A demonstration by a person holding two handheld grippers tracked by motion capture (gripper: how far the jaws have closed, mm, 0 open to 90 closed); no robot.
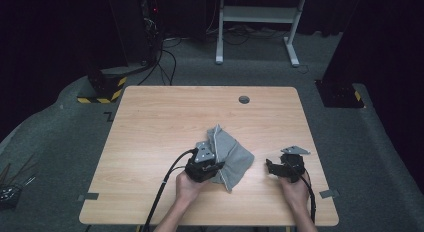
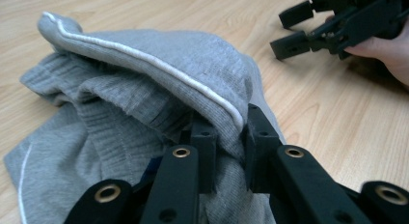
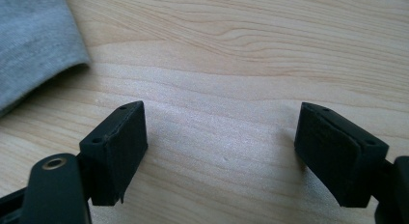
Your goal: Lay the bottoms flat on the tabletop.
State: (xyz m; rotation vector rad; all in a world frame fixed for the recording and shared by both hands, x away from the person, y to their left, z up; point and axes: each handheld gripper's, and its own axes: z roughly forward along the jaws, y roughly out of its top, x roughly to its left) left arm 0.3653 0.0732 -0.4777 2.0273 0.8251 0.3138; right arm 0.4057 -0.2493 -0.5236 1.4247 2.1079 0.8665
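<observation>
High view first: I see the wooden table (image 1: 150, 122) with a grey cable hole (image 1: 244, 99) near its far edge, dark floor all round. Left of centre, near the front edge, my left hand (image 1: 186, 188) holds the left gripper (image 1: 216, 167), black cable (image 1: 162, 192) trailing back off the near edge. It sits right on the grey garment (image 1: 231, 151), a crumpled heap just right of table centre, one corner poking up toward the far side.

Left gripper view, closer look: the left gripper (image 2: 227, 139) has its jaws nearly closed, pinched on a fold of the grey garment (image 2: 144, 89) at the edge with the white piping (image 2: 159, 67). Fabric fills the narrow gap between the pads, so I call it gripped. Cloth drapes up and over from the jaws, rest bunched on the table (image 2: 337, 108). Right gripper (image 2: 289, 28) shows upper right of that view, apart from the cloth, jaws spread, nothing between.

Moving right in the high view: the right gripper (image 1: 270, 167) is in my right hand (image 1: 295, 189), just beside the garment's right edge, not touching it.

Right gripper view: right gripper (image 3: 219, 142) jaws wide apart, bare table (image 3: 241, 55) between them, holding nothing. Grey garment (image 3: 34, 40) edge lies at upper left, clear of the pads.
</observation>
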